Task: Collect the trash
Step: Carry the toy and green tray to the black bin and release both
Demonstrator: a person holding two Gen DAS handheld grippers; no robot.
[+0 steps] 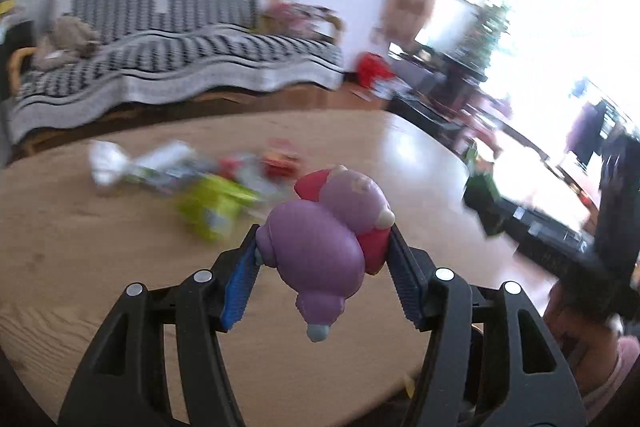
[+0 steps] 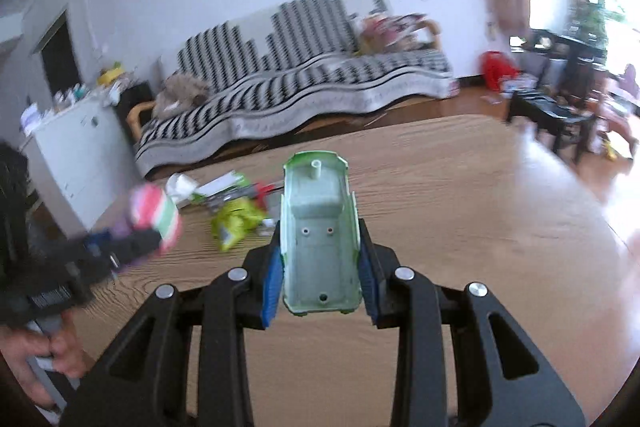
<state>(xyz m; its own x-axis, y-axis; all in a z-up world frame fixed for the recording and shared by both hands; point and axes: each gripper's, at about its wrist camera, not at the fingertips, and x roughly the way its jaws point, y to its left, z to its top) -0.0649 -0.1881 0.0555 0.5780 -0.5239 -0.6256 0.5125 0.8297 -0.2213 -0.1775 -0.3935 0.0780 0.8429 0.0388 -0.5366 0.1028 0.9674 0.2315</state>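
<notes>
Two grippers, each closed on a toy above a wooden table strewn with wrappers.

Left wrist view: a purple and red toy figure (image 1: 332, 239) is clamped between the blue pads of the left gripper (image 1: 325, 247), raised above the wooden table (image 1: 80, 247). Blurred wrappers (image 1: 192, 179) are seen lying on the table beyond it. Right wrist view: a pale green toy car shell (image 2: 318, 227), underside up, is gripped between the pads of the right gripper (image 2: 320, 251). A striped sofa (image 2: 300, 83) is recorded behind the table.
</notes>
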